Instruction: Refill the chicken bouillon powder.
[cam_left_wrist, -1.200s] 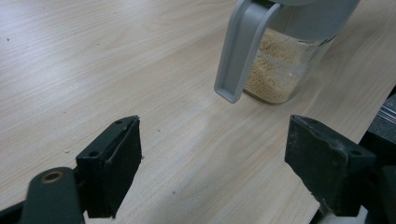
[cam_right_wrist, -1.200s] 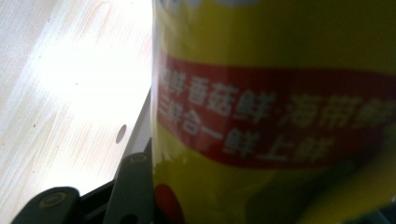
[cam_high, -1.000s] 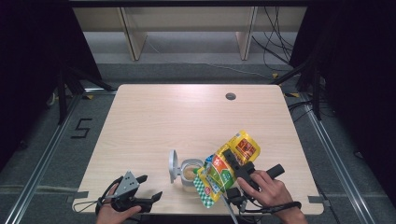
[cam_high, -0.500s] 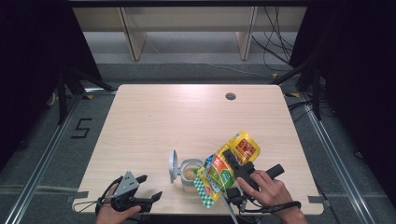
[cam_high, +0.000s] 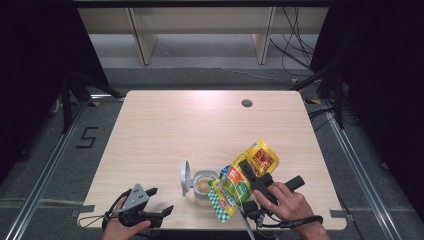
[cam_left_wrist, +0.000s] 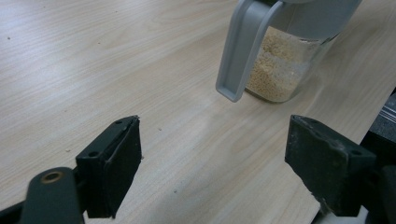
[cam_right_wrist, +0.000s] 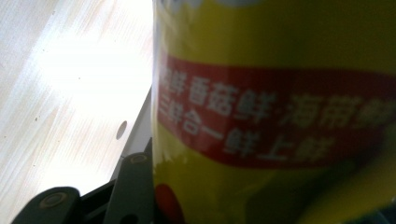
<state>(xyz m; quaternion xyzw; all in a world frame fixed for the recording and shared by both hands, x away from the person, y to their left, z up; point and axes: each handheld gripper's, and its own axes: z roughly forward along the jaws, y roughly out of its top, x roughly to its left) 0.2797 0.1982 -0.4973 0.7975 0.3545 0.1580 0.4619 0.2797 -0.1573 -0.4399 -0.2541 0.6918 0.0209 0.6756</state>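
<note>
While the yellow packet (cam_high: 246, 180) hung tilted over the jar (cam_high: 205, 186), its lower end reached down beside the jar's open mouth. The right gripper (cam_high: 250, 172) was clamped on the packet, which lay pressed against a jaw in the right gripper view (cam_right_wrist: 280, 116), red band of print close up. The jar stood upright near the front edge of the table (cam_high: 200, 125), grains inside and its grey lid (cam_high: 185, 176) flipped up on the side away from the packet. Left of the jar, near the table's front edge, the left gripper (cam_high: 161, 202) rested with jaws spread apart and nothing between them, pointing toward the jar (cam_left_wrist: 280, 70).
</note>
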